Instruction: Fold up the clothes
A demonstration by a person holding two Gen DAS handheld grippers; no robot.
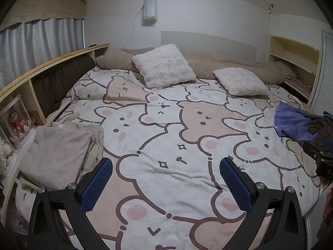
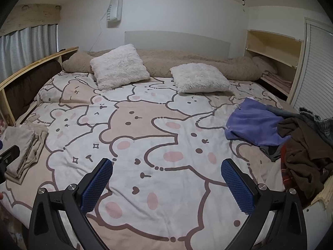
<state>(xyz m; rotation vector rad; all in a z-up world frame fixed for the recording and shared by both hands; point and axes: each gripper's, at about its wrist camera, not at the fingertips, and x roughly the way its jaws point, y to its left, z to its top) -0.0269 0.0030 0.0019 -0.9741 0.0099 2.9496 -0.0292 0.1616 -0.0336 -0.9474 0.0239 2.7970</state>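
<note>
A stack of folded beige and grey clothes (image 1: 60, 150) lies on the bed's left side; it also shows in the right wrist view (image 2: 22, 148). A pile of unfolded clothes lies at the right: a purple garment (image 2: 254, 125) and a dark brown one (image 2: 306, 150). The purple garment shows in the left wrist view (image 1: 291, 125) too. My left gripper (image 1: 166, 179) is open and empty above the bed cover, right of the folded stack. My right gripper (image 2: 166, 179) is open and empty above the cover, left of the unfolded pile.
The bed cover (image 2: 145, 125) has a bear print. Two white fluffy pillows (image 2: 118, 66) (image 2: 199, 79) and a tan blanket (image 2: 187, 60) lie at the head. A wooden shelf headboard (image 1: 47, 68) runs along the left; shelves (image 2: 272, 48) stand at the right.
</note>
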